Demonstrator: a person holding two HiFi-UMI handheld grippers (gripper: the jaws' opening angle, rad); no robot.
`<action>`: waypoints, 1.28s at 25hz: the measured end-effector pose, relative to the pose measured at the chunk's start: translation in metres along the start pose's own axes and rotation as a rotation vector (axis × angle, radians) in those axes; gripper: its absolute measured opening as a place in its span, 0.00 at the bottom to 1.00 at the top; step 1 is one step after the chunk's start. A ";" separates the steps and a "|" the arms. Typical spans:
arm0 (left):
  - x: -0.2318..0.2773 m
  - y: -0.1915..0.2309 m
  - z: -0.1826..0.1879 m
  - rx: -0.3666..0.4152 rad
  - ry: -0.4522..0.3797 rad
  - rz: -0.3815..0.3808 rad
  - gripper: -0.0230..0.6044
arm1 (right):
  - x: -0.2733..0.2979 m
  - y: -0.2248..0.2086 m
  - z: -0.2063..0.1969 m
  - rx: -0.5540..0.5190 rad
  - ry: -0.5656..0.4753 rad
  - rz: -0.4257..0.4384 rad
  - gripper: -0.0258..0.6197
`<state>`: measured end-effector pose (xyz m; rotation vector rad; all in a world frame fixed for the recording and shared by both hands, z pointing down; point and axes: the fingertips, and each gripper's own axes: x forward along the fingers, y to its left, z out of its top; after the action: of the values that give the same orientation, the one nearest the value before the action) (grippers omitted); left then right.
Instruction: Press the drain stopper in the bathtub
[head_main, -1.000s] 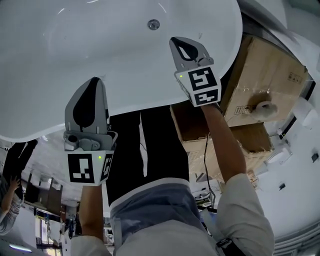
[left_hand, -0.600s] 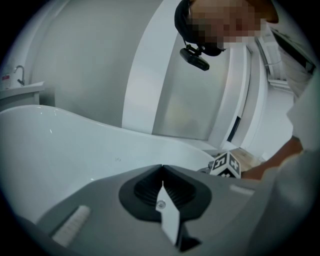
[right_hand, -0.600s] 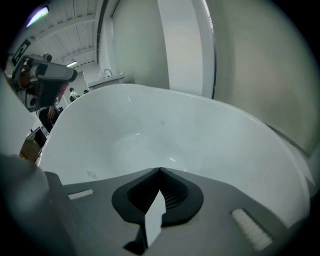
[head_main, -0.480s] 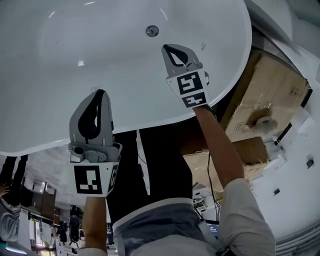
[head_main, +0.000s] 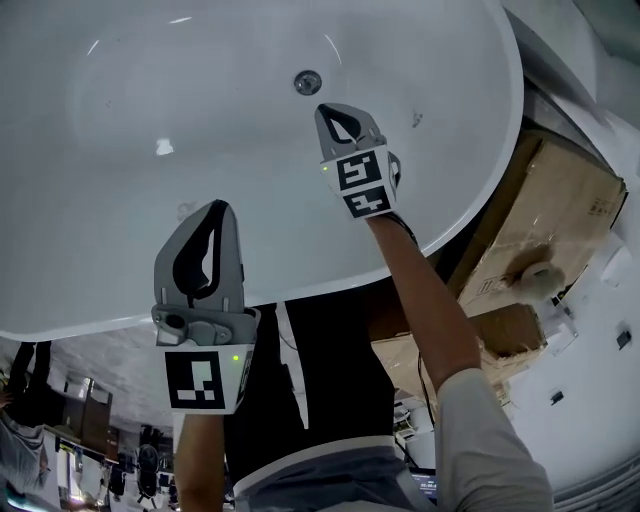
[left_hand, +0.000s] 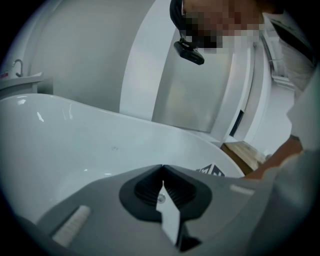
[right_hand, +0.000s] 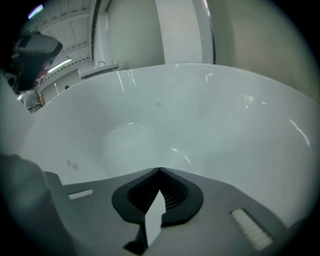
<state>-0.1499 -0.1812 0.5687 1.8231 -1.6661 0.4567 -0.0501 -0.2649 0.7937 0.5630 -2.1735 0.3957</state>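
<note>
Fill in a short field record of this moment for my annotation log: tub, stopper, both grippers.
bathtub: white, oval
drain stopper: round, metal, on the tub floor, touched by neither gripper
right gripper: jaws shut, nothing between them, inside the tub, just short of the stopper
left gripper: jaws shut, nothing between them, by the near rim
cardboard boxes: beside the tub

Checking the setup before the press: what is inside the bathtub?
A round metal drain stopper sits in the bathtub floor. The shut right gripper reaches in, its tip apart from the stopper. The floor beneath the gripper is covered.
</note>
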 end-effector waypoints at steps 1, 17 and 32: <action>0.004 0.000 -0.001 -0.006 -0.004 -0.001 0.04 | 0.007 0.000 -0.007 0.002 0.010 0.006 0.03; 0.063 0.013 -0.036 -0.109 0.023 0.011 0.04 | 0.115 -0.005 -0.077 -0.048 0.132 0.036 0.03; 0.094 0.023 -0.075 -0.107 0.058 -0.007 0.04 | 0.184 -0.032 -0.130 -0.008 0.231 0.001 0.03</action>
<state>-0.1476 -0.2046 0.6887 1.7215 -1.6137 0.4053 -0.0503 -0.2798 1.0208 0.4865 -1.9530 0.4303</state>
